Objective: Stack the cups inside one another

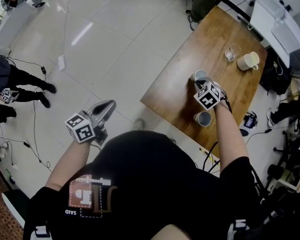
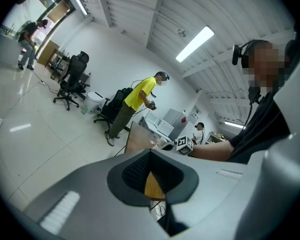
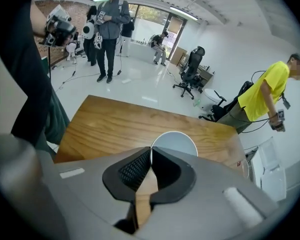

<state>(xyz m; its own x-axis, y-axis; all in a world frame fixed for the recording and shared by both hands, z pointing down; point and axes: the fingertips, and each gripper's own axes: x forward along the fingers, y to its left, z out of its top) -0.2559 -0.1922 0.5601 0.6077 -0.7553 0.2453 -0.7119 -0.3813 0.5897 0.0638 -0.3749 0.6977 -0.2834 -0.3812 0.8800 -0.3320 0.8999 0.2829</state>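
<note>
On the wooden table (image 1: 190, 59) stand two grey cups, one (image 1: 201, 75) farther in and one (image 1: 203, 118) near the front edge. My right gripper (image 1: 199, 82) points steeply down at the farther cup. In the right gripper view its jaws (image 3: 150, 150) are pinched on the near rim of that cup (image 3: 176, 143), whose round pale mouth shows just beyond them. My left gripper (image 1: 108, 109) hangs over the floor left of the table, shut and empty. In the left gripper view its tips (image 2: 150, 153) meet with nothing between them.
A cream mug (image 1: 248, 61) and a clear glass (image 1: 232, 52) stand at the table's far end. White equipment (image 1: 275, 19) sits beyond that end. A person in a yellow shirt (image 2: 135, 101) stands by the table, and others stand across the tiled floor (image 1: 90, 44) with cables.
</note>
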